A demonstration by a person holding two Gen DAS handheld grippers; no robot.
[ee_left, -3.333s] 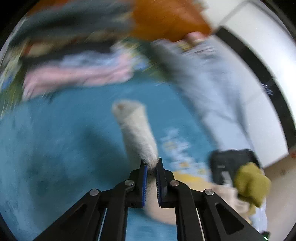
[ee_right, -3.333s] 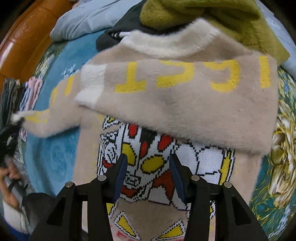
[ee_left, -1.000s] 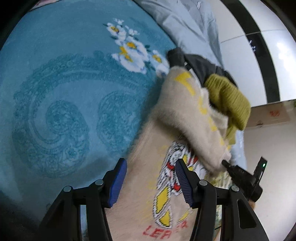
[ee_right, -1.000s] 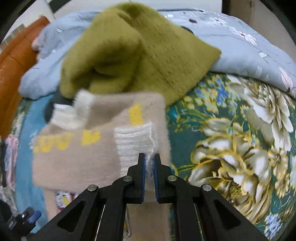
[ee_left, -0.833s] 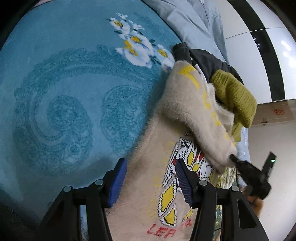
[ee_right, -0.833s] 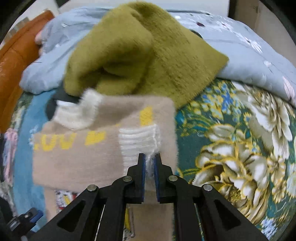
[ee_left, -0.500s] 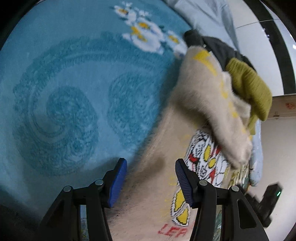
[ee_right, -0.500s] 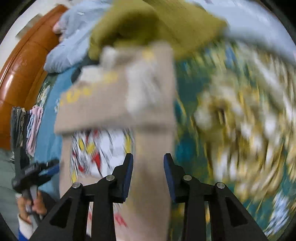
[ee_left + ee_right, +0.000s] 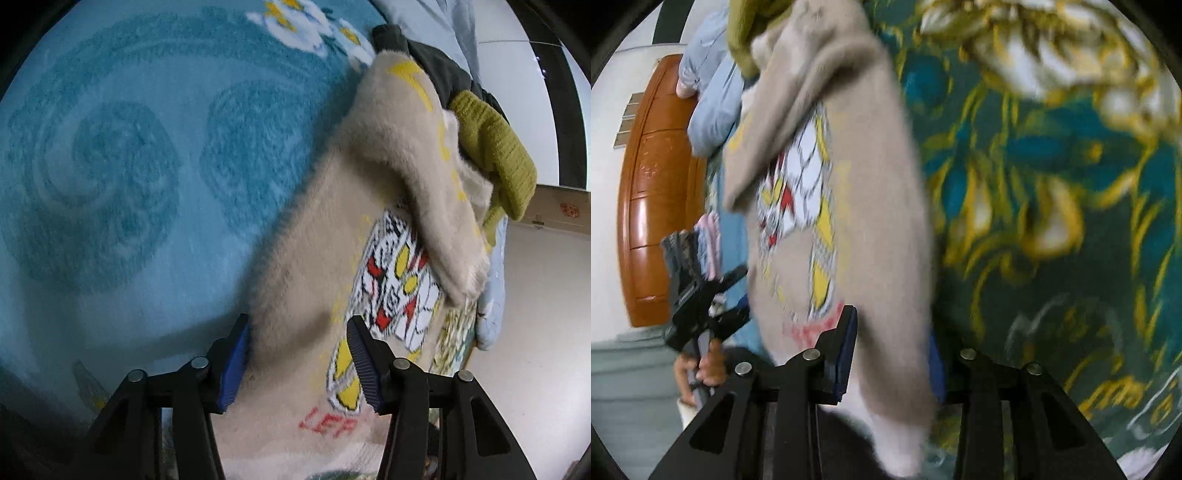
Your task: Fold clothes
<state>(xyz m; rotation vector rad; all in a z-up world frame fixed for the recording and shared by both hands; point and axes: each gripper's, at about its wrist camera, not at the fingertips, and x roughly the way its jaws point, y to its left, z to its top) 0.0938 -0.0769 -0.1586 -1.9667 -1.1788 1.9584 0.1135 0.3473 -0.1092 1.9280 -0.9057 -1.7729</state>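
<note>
Left claw (image 9: 297, 356) spread wide, right claw (image 9: 892, 349) likewise, beige sweater (image 9: 314, 266) hem between each pair of fingers

Right wrist view motion-blurred: floral bedspread (image 9: 1052, 166) smeared. Beige sweater (image 9: 857, 192) hem cut off by bottom edge, covering one pad of right tool (image 9: 892, 350). Red lettering (image 9: 327, 424) on sweater only partly legible. Dark garment (image 9: 436, 62) mostly buried beneath sweater and olive knit (image 9: 495, 147).
</note>
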